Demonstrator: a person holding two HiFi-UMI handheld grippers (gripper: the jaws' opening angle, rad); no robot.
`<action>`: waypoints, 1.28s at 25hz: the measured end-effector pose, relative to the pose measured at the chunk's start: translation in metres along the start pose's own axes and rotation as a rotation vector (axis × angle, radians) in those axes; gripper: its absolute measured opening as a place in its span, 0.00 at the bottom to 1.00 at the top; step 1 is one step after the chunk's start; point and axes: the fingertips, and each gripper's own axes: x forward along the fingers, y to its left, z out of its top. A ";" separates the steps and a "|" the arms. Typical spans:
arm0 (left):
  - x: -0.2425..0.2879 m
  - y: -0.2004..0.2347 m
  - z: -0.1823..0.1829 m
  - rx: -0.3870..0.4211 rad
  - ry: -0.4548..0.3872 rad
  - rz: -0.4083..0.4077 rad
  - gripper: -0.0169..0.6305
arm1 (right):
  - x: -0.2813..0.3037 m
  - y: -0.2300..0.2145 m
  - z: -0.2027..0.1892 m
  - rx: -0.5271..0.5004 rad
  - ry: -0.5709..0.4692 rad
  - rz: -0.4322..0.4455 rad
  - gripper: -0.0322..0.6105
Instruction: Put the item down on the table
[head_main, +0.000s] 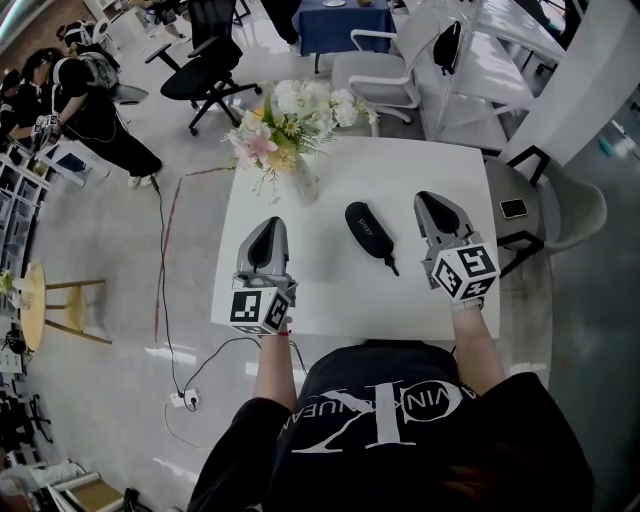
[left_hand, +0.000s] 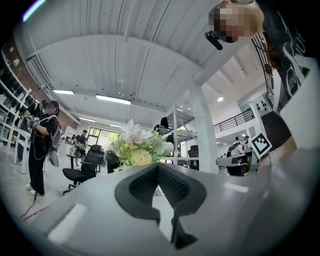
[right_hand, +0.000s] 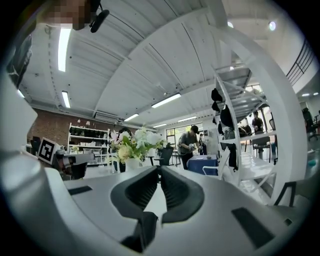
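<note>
A black oblong case with a short strap lies flat near the middle of the white table, and neither gripper touches it. My left gripper rests on the table to the case's left, its jaws shut with nothing between them. To the case's right, my right gripper also sits on the table, shut and empty. Both gripper views look upward past the jaws and the case is hidden in them.
A glass vase of white, pink and yellow flowers stands at the table's far left corner. A phone lies on a grey seat to the right of the table. Office chairs and people stand beyond. A cable trails on the floor at the left.
</note>
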 end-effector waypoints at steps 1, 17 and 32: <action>0.000 0.000 0.000 0.000 -0.002 0.001 0.05 | 0.000 0.000 0.001 -0.001 -0.005 -0.001 0.10; -0.001 0.002 -0.004 -0.008 -0.003 0.020 0.05 | 0.000 -0.001 0.006 -0.008 -0.036 0.006 0.10; 0.001 -0.004 -0.005 -0.009 0.000 0.021 0.05 | -0.004 -0.006 0.003 0.002 -0.036 0.001 0.10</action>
